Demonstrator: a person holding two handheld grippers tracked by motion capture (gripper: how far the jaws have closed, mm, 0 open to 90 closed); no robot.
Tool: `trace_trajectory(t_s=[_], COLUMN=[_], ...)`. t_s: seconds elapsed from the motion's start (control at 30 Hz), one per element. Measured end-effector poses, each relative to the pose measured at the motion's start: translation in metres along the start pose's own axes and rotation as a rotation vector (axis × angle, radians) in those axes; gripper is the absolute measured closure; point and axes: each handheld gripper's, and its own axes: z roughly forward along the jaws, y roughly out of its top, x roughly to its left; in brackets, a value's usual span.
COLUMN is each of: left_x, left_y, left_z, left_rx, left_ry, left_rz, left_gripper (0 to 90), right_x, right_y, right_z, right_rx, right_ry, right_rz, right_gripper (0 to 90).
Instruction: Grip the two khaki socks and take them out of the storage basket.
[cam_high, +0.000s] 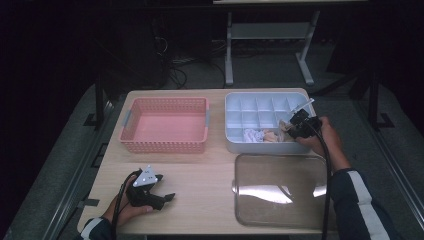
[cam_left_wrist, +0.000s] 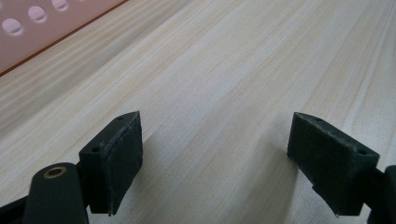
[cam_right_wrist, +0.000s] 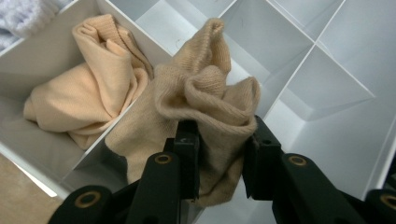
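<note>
Sock (cam_right_wrist: 205, 116) of tan colour is pinched between the jaws of my right gripper (cam_right_wrist: 219, 154), and it hangs over the white divided box (cam_high: 235, 107), just beside the compartment where another tan sock (cam_right_wrist: 88, 98) lies. An empty compartment waits directly below, so I judge I must lower it. My left gripper (cam_high: 161, 196) rests spread on the table (cam_high: 200, 185), well apart.

No text, label, brand, number or sign can be read on anything pictured.
</note>
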Motion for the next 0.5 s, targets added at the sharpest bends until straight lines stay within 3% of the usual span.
trace_trajectory(t_s=[0.1,0.17,0.33,0.5], left_x=[-0.001,-0.001,-0.001,-0.001], left_y=[0.001,0.001,0.001,0.001], left_z=[0.001,0.001,0.001,0.002], left_rx=[0.0,0.0,-0.003,-0.002], left_ry=[-0.002,-0.003,-0.006,-0.008], left_rz=[-0.003,0.001,0.002,0.002], left_gripper=[17.5,17.5,17.5,17.5], right_x=[0.006,0.007,0.0,-0.007], right_y=[0.003,0.005,0.004,0.003], right_z=[0.002,0.005,0.015,0.014], right_rx=[0.025,0.039,0.071,0.067], right_ry=[-0.014,0.016,0.096,0.164], right_rz=[-0.038,-0.062,-0.025,0.023], right_gripper=[69.6,69.5,68.5,57.4])
